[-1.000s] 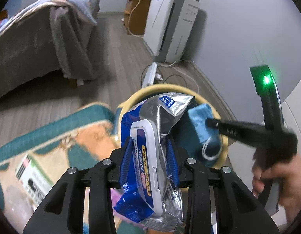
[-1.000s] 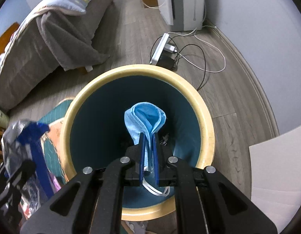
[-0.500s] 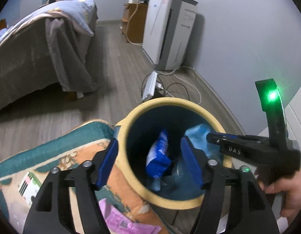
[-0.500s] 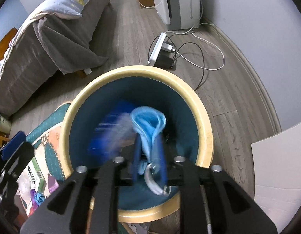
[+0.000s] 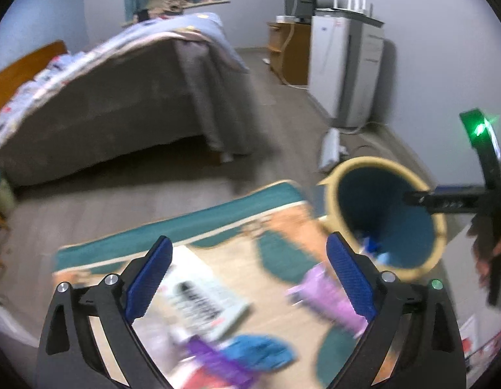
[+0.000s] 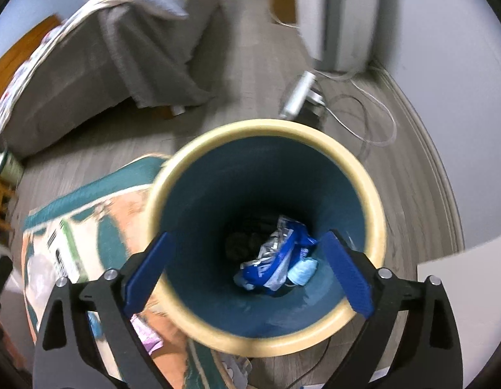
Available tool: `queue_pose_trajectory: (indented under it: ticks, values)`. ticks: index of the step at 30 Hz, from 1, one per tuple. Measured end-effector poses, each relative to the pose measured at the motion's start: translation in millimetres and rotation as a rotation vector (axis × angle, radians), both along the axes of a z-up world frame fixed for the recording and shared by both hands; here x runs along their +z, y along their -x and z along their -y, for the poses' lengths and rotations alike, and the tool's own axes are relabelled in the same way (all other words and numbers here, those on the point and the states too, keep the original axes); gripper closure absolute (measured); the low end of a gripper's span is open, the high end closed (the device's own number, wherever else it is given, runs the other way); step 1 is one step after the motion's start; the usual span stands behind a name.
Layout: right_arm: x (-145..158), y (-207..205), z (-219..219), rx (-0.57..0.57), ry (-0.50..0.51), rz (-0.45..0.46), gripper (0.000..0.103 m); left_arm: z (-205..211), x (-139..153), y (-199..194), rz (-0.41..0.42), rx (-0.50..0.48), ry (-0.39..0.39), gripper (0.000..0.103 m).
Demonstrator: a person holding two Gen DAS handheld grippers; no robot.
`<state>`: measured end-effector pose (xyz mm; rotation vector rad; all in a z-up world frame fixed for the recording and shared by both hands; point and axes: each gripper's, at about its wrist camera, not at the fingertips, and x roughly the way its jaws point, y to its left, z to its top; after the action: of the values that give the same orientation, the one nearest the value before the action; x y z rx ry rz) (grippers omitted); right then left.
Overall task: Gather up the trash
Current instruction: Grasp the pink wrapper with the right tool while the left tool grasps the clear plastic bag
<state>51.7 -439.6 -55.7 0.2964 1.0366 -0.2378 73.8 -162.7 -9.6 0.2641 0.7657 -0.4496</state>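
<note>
Wastebasket (image 6: 375, 220) holds your blue wet-wipes pack (image 6: 276, 259) and face mask (image 6: 302, 270); right gripper (image 6: 247, 275) gapes empty above, left gripper (image 5: 250, 278) spread over rug litter (image 5: 328, 295).

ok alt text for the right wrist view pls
The open right gripper hangs over a round bin with a cream rim and teal inside; a blue-and-silver wrapper and a blue mask lie at its bottom. A patterned rug, a bed and grey floor surround it.
</note>
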Motion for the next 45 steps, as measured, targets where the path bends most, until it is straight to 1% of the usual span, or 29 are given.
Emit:
queue_pose_trajectory:
  ticks: [1,4,9,12,16,19,23,27,30,33,36,37,39,40,41,42,43,44,45]
  values:
    - [3.2,-0.9,-8.6,0.023,0.014,0.004,0.008,-14.2,3.3,4.0,0.013,0.019,-0.016,0.008]
    - [11.5,-4.7,-38.7,0.102,0.032,0.02,0.006,-43.4,7.1,10.2,0.016,0.067,-0.038,0.007]
    - [14.7,-9.6,-86.1,0.236,0.076,0.011,0.006,-99.0,1.0,18.8,-0.018,0.187,-0.026,0.007]
    - [9.8,-12.4,-105.0,0.278,0.062,-0.006,0.006,-122.5,-5.7,21.0,-0.034,0.222,-0.045,0.007]
    - [0.4,-19.8,-124.0,0.296,0.048,-0.049,0.006,-143.4,-22.0,19.5,-0.052,0.252,-0.084,0.007]
    - [-4.9,-23.4,-139.1,0.317,0.061,-0.07,0.006,-151.3,-37.8,17.3,-0.088,0.256,-0.103,0.007]
    - [-13.1,-28.3,-152.5,0.339,0.073,-0.099,0.006,-155.8,-51.3,11.9,-0.116,0.243,-0.113,0.007]
    - [-26.4,-33.0,-165.0,0.377,0.103,-0.147,0.006,-155.1,-58.7,4.5,-0.153,0.245,-0.063,0.007]
    - [-38.6,-33.6,-170.5,0.406,0.118,-0.195,0.006,-149.7,-68.7,-2.4,-0.174,0.237,-0.07,0.007]
    - [-48.4,-33.3,-172.4,0.424,0.132,-0.226,0.01,-144.8,-78.6,-7.8,-0.19,0.236,-0.083,0.007]
    - [-54.1,-33.2,-171.5,0.438,0.131,-0.246,0.013,-139.7,-88.0,-13.5,-0.224,0.231,-0.085,0.008]
    - [-56.6,-32.8,-171.0,0.444,0.127,-0.256,0.015,-138.1,-90.6,-15.0,-0.235,0.227,-0.085,0.009]
    - [-63.5,-32.6,-170.0,0.457,0.115,-0.286,0.029,-135.5,-94.8,-17.6,-0.254,0.22,-0.09,0.01]
    - [-66.8,-32.3,-169.9,0.465,0.104,-0.301,0.032,-133.2,-97.6,-18.9,-0.262,0.215,-0.098,0.013]
    - [-70.1,-31.3,-170.2,0.474,0.09,-0.316,0.04,-132.1,-99.8,-19.9,-0.268,0.209,-0.099,0.016]
    - [-73.7,-30.5,-170.7,0.485,0.08,-0.333,0.047,-131.0,-101.7,-20.6,-0.279,0.201,-0.099,0.024]
    - [-75.5,-29.8,-171.1,0.495,0.081,-0.343,0.052,-129.6,-104.2,-21.4,-0.295,0.192,-0.097,0.031]
    - [-76.7,-29.1,-171.6,0.505,0.085,-0.347,0.063,-127.8,-106.4,-21.7,-0.311,0.18,-0.093,0.036]
    - [-76.9,-28.7,-172.1,0.515,0.09,-0.348,0.073,-126.1,-107.5,-21.4,-0.32,0.169,-0.091,0.049]
